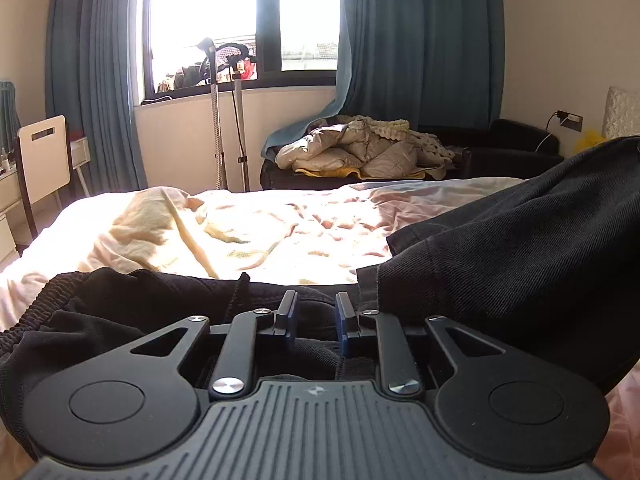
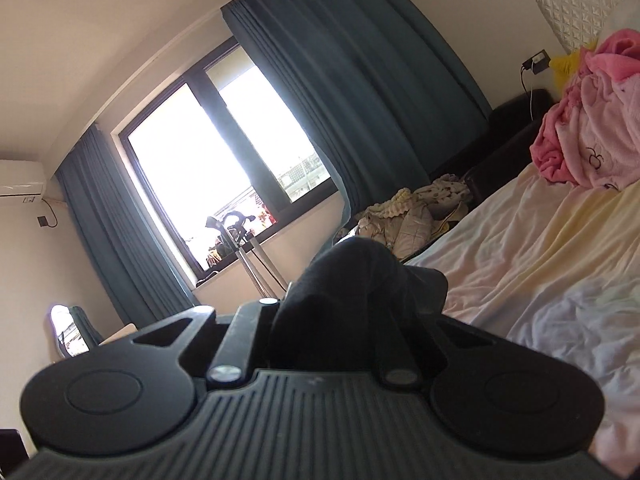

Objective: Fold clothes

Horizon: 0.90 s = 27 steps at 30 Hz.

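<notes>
Black trousers (image 1: 500,264) with an elastic waistband and drawstring lie across the near part of the bed. In the left wrist view my left gripper (image 1: 316,320) sits low over the waist area. Its blue pads (image 1: 290,326) stand narrowly apart with black cloth bunched between them. To the right the fabric rises in a lifted fold. In the right wrist view my right gripper (image 2: 344,308) is raised and tilted. A bunch of the same black trousers (image 2: 352,276) drapes over its fingers and hides them, held in its jaws.
The bed's pale crumpled sheet (image 1: 260,232) stretches ahead. A pink clothes pile (image 2: 592,128) lies near the headboard. Beyond the bed a dark sofa holds quilted jackets (image 1: 352,152). A steamer stand (image 1: 236,128) is under the window, and a white chair (image 1: 44,156) at the left.
</notes>
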### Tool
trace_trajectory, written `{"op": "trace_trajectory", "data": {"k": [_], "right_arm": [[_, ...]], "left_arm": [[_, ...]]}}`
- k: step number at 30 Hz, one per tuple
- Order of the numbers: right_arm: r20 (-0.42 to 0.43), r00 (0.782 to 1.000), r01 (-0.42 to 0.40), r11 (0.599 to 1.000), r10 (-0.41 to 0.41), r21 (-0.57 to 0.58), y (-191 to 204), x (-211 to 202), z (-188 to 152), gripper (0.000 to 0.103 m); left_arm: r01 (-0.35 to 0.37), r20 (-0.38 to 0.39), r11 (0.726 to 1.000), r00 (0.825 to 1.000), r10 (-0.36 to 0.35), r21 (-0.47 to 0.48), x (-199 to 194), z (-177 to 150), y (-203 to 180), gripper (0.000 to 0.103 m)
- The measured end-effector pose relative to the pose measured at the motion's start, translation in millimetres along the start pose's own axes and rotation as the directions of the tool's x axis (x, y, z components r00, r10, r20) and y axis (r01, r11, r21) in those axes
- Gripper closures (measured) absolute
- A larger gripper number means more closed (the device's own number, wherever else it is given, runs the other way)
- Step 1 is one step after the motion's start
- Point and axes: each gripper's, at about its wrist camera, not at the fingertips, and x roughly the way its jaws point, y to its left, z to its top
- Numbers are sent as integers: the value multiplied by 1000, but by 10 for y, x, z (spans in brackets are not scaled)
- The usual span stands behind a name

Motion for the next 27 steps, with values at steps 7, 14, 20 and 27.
{"op": "trace_trajectory", "data": {"k": [7,14,20,27], "right_arm": [[152,987,73,993,-59,-89,-217,-272,337,90],[150,989,33,963,8,-267,-105,-206,187,89],[113,993,9,930,35,-369,50,-117,14,88],[66,998,15,852,24,-523,356,-98,-230,88]], "left_arm": [[179,-84,975,982,-169,131,364,-266,-874,81],[237,-172,961,962,-212,144,613,-475,-870,80],[208,-149,974,970,-193,89,113,-228,-146,72],[93,68,995,994,-91,-31,-696,-194,642,39]]}}
